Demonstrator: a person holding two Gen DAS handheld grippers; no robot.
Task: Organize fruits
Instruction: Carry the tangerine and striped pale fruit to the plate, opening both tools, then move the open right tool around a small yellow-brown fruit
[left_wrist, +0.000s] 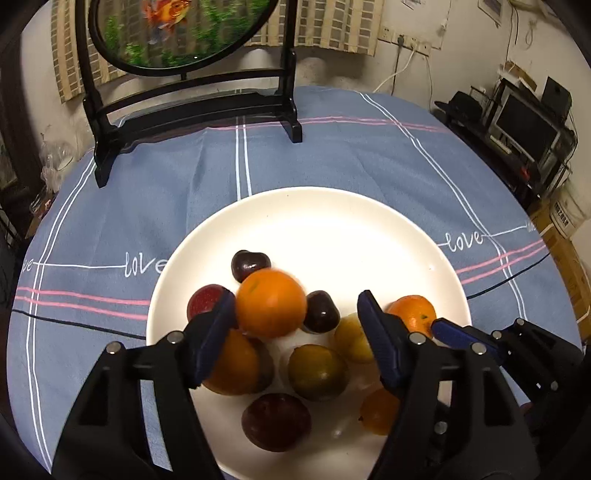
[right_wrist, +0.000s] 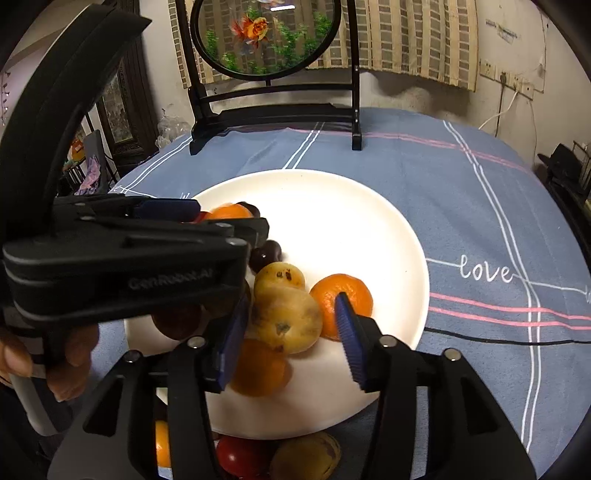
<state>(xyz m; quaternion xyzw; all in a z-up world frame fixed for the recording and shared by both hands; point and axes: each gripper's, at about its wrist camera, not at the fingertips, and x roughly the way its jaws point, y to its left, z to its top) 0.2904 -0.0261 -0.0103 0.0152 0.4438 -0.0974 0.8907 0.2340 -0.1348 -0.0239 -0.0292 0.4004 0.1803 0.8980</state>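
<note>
A white plate (left_wrist: 332, 221) on the blue tablecloth holds several fruits. My left gripper (left_wrist: 295, 325) hangs open over the pile. A big orange (left_wrist: 271, 302) lies between its fingers and is not pinched; dark plums (left_wrist: 320, 312) sit beside it. My right gripper (right_wrist: 291, 332) is open around a speckled yellow fruit (right_wrist: 288, 317), its pads clear of the skin. A mandarin (right_wrist: 341, 291) rests just behind its right finger. A red fruit (right_wrist: 240, 454) and a yellow one (right_wrist: 306, 458) lie off the plate (right_wrist: 332, 206), below its near rim.
A round painted screen on a black stand (left_wrist: 192, 110) occupies the back of the table. A person's hand (right_wrist: 70, 354) holds the left gripper's body (right_wrist: 125, 258), which fills the left of the right wrist view. Shelves with electronics (left_wrist: 524, 122) stand beyond the table's right edge.
</note>
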